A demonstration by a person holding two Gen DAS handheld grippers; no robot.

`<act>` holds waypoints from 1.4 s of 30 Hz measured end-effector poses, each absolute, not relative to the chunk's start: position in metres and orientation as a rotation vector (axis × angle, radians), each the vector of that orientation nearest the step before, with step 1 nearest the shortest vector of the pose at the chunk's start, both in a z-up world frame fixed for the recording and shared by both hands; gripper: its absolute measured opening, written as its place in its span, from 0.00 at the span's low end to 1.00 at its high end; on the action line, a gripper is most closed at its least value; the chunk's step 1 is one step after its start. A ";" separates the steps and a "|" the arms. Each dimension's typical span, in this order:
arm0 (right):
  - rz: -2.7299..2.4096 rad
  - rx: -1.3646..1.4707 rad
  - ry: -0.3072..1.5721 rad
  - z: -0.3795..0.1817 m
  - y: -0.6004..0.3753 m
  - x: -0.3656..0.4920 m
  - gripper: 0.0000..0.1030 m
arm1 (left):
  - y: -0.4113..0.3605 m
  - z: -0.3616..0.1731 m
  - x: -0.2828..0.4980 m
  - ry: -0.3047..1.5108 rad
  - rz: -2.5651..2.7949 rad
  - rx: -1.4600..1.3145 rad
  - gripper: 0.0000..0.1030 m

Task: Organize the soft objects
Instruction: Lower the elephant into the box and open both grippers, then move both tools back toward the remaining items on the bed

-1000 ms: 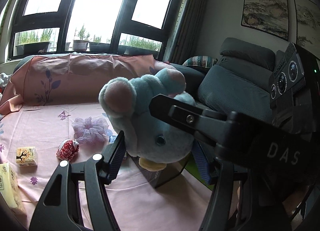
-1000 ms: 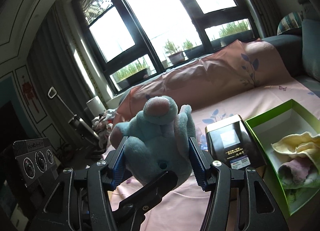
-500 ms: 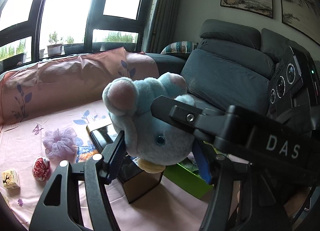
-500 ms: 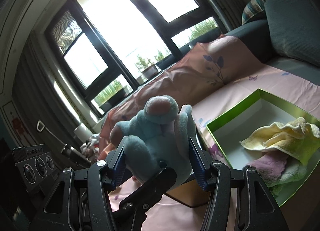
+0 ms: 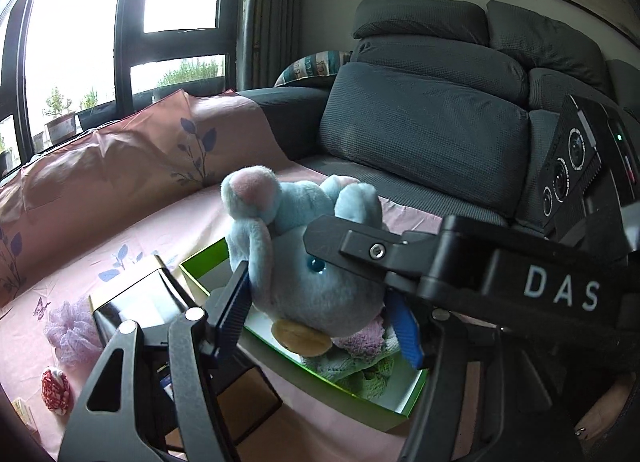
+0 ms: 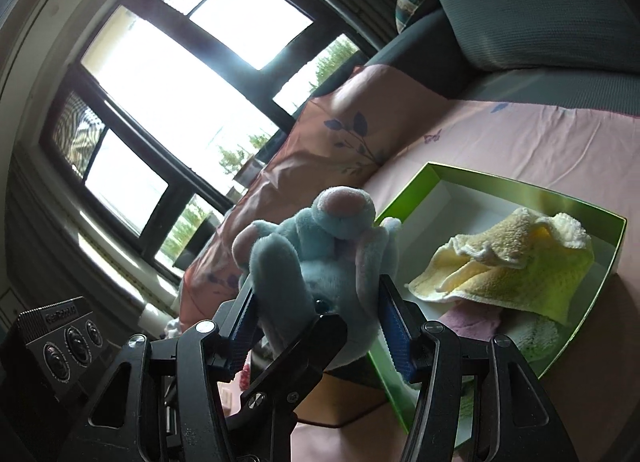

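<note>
Two grippers share one load: the left gripper [image 5: 324,314] and right gripper [image 6: 320,326] each pinch the blue plush elephant [image 5: 304,262] from opposite sides, probably to keep so floppy a toy steady above the one green box [image 6: 472,185]. Three folded cloths [image 6: 508,270] (yellow, purple, greenish) already lie inside.

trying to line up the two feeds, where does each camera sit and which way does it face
Left wrist: on the left hand-held gripper, facing the grey sofa; the right one crosses from the right.
Right wrist: on the right hand-held gripper, facing the windows; the left one's finger pokes in below.
Shared: blue plush toy clamped by both, green box.
</note>
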State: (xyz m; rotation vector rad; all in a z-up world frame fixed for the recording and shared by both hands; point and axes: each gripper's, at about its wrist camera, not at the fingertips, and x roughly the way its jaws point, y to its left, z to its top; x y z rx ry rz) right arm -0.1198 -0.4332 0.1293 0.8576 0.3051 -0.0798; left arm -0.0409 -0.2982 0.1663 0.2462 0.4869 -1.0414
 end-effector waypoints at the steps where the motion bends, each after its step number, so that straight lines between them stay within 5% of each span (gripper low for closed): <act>1: -0.090 0.875 0.302 0.126 -0.438 -0.120 0.58 | -0.303 0.164 -0.039 0.496 -1.051 0.251 0.61; 23: -0.252 1.032 0.284 0.100 -0.481 -0.138 0.58 | -0.344 0.148 -0.037 0.583 -1.094 0.275 0.61; 35: -0.308 0.983 0.215 0.122 -0.472 -0.161 0.60 | -0.290 0.177 -0.047 0.495 -1.060 0.235 0.74; 42: -0.291 0.955 0.203 0.133 -0.460 -0.161 0.73 | -0.225 0.192 -0.038 0.501 -0.984 0.122 0.84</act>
